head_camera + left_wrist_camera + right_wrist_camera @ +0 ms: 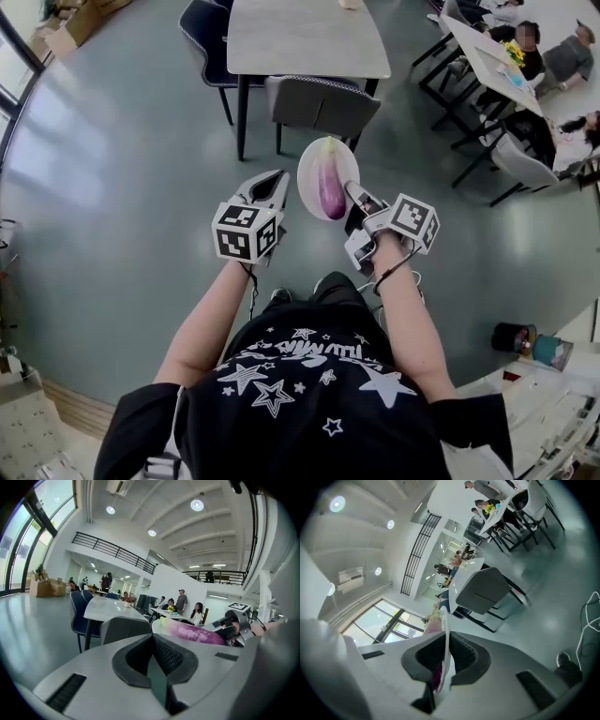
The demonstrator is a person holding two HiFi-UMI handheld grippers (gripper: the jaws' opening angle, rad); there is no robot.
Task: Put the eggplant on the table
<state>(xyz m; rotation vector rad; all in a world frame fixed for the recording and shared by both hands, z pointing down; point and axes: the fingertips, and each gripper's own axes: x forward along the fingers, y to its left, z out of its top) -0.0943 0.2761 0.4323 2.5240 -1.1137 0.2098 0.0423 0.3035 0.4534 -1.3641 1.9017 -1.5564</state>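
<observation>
right gripper (354, 194) is clamped on the near rim of a white plate (312, 161), held in the air short of the grey chair (323, 103) and table (309, 37). the purple eggplant (330, 187) lies along the plate's middle. left gripper (276, 180) is closed on nothing, just beside the plate's left edge.

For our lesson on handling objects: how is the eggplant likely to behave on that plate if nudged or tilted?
The eggplant looks rounded and glossy, so it would probably roll or slide on the smooth plate. The right gripper clamps only one rim edge, so a tilt might spill it. Its plump, straight shape suggests it is stiff, not floppy.
</observation>
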